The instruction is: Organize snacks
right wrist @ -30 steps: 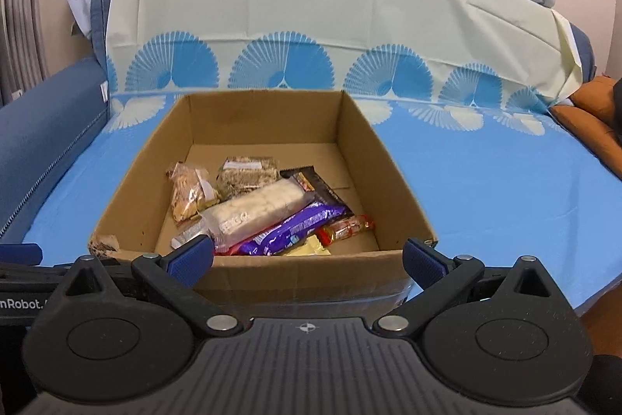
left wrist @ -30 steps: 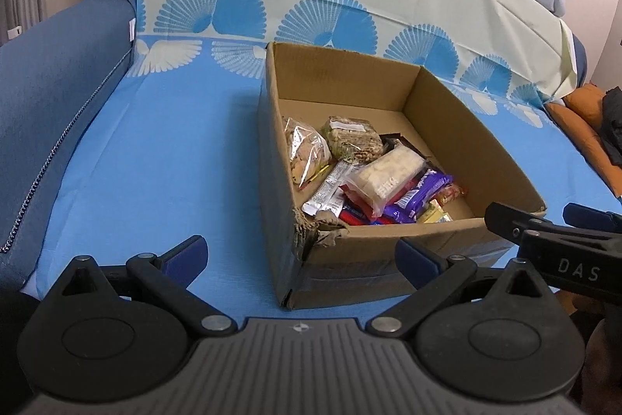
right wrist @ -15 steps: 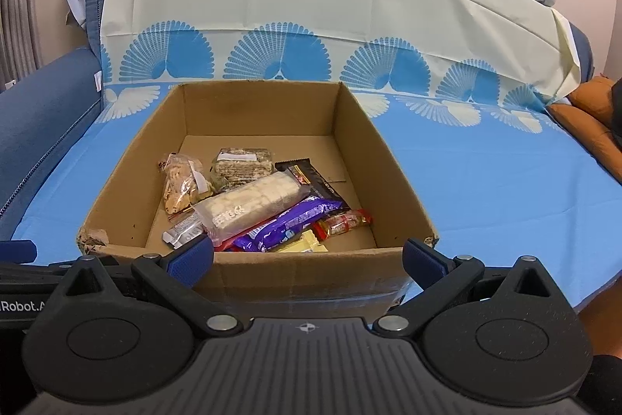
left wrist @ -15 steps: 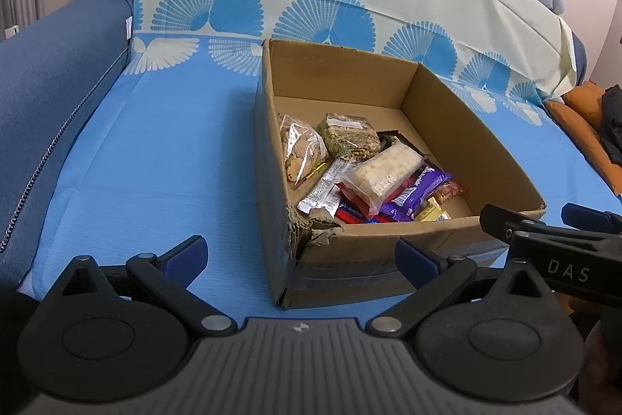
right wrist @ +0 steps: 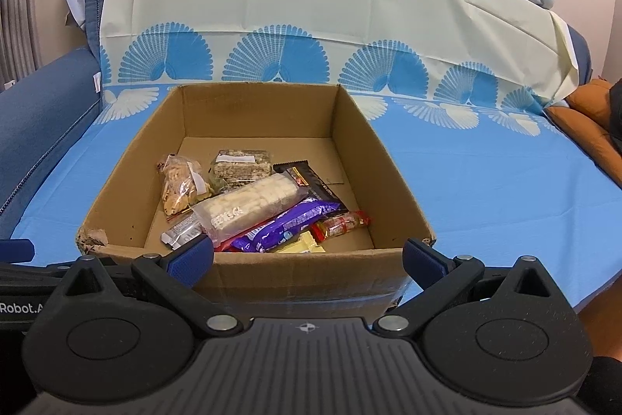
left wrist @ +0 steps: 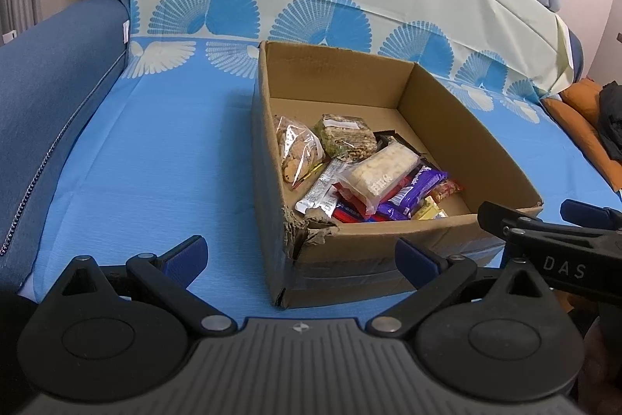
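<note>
Blue fan-print cloth [right wrist: 466, 181] over sofa [right wrist: 35, 127]

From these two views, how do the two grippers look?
Both look alike: black plastic linkage arms with silver pivot pins, round black discs, a ribbed grey body and blue fingertip pads. The right gripper carries white letters "DAS" on its side; the left gripper carries "Robot." in white.

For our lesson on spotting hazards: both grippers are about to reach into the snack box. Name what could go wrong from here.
1. The snacks lie piled; lifting the clear white bar pack may drag the purple bar beneath it.
2. The cardboard box has a torn near corner; a bump could rip it further.
3. The right gripper and left gripper hover close together and might collide.
</note>
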Available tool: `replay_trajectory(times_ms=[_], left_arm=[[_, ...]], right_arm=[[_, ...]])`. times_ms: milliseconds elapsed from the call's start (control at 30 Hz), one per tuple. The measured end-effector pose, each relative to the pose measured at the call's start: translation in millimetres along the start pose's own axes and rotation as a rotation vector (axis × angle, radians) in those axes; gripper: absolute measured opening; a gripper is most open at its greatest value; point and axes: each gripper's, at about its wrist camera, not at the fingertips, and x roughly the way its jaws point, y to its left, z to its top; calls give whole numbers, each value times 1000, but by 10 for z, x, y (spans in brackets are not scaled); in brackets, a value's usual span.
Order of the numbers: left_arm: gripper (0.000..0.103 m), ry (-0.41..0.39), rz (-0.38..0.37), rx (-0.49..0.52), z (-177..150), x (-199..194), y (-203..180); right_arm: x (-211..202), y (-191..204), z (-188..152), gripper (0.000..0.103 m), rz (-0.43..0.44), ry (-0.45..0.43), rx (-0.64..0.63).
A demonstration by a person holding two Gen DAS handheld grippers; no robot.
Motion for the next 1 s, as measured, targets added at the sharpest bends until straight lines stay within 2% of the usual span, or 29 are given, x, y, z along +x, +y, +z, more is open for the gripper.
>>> replay_trajectory(times_ms=[467, 1000], left_arm=[[103, 5, -13, 3, 14, 6, -18], [103, 40, -5, 47, 224, 107, -76]], right_arm=[[12, -21, 13, 102, -7, 4, 6], [98, -111, 96, 102, -12, 15, 73]])
